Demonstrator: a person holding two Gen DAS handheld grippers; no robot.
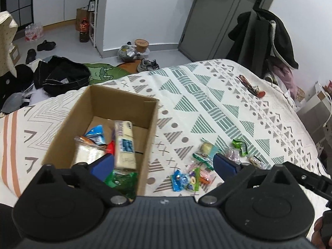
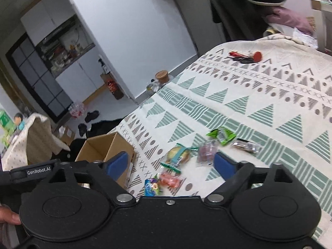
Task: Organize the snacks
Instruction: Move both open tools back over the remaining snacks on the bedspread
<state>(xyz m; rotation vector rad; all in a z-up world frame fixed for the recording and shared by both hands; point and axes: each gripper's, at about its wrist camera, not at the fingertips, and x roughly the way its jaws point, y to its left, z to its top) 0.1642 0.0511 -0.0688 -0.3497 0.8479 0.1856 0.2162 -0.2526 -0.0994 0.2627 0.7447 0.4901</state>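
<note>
Both jaws spread wide and empty: the left hand-held gripper (image 1: 164, 164) hangs over the open brown cardboard box (image 1: 145, 112) on the patterned bed (image 1: 207, 95), a long white wrapped bar (image 1: 125, 145) just ahead-left inside. The loose wrapped snacks (image 2: 176, 157) lie before the right hand-held gripper (image 2: 171, 162). Judged step: fetching another; next calls for closing on one wrapper.

left wrist: above box (image 1: 99, 128), facing down | right wrist: bedspread (image 2: 259, 103) | shared: snacks (image 1: 193, 176)

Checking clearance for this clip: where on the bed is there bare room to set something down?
Free: the bedspread between the cardboard box, the loose snacks and the keys. Crowded: the snack cluster and the box's near end.
</note>
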